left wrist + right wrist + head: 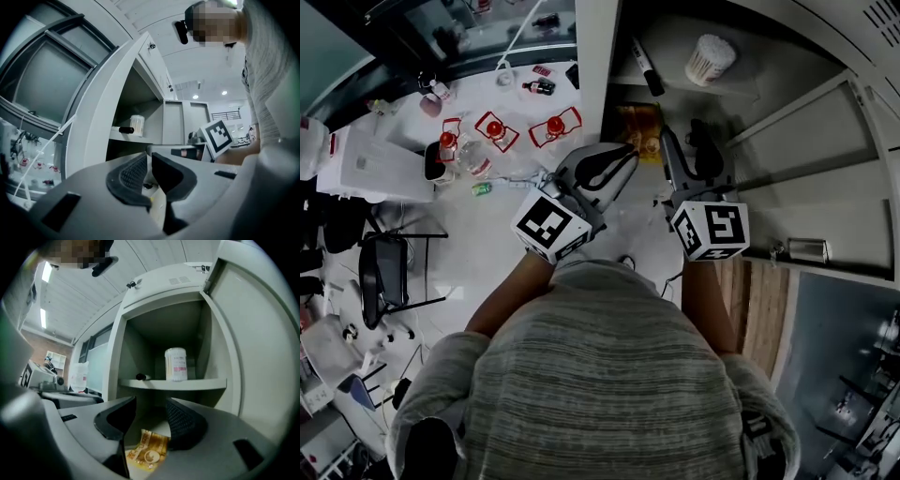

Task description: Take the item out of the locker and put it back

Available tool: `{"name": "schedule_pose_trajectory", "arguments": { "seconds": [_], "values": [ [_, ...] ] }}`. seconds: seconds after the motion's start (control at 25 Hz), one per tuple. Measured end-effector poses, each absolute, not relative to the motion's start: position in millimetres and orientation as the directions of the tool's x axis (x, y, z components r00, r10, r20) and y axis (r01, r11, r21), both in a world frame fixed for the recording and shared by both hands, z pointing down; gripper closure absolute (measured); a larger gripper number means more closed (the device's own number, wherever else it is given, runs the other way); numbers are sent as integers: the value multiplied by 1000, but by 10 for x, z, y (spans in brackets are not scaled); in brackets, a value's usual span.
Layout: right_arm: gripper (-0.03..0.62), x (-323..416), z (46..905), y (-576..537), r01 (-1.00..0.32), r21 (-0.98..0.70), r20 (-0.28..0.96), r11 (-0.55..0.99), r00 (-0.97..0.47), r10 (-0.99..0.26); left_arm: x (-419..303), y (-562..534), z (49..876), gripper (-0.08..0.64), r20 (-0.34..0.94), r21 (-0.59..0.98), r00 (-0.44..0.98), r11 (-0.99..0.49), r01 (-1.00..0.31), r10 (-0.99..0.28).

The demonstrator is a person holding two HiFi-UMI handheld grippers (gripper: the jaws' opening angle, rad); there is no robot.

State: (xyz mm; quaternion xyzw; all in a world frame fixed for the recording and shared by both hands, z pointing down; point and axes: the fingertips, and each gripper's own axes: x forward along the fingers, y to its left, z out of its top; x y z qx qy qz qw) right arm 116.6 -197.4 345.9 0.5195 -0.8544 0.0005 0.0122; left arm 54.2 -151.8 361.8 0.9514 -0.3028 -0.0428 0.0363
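while the yellow packet (149, 452) lies in the locker (173, 384) | right gripper (150, 420) jaws apart, empty | left gripper (149, 169) jaws together

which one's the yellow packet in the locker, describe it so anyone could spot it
Look into the open grey metal locker, at the compartment under its inner shelf. On that compartment's floor lies a flat, crinkly yellow-orange printed packet. It is the only coloured, flat thing there; the white cylindrical tub and the black marker both sit up on the shelf.
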Motion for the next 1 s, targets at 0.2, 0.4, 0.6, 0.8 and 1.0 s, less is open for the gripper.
{"name": "schedule_pose_trajectory", "arguments": {
  "seconds": [0.2,0.4,0.6,0.8,1.0],
  "values": [
    [336,1079,4082,-2019,-876,-34,167,481,-479,-862,552,-1518,3666,523,-43,96,815,-814,-573,-578],
    [305,1053,4544,-2160,-886,-80,283,457,-459,-842,550,-1508,3715,523,-31,99,816,-814,-573,-578],
    [282,1065,4851,-2270,-907,-112,375,405,-416,-828,514,-1511,3738,523,-30,105,812,-810,-577,-582],
    [282,1062,5042,-2324,-918,-156,433,365,-396,-810,514,-1519,3756,523,-32,109,814,-811,-575,-581],
    [284,1070,5146,-2352,-921,-214,447,325,-388,-806,520,-1534,3754,523,-37,114,814,-811,-573,-580]
  ]
}}
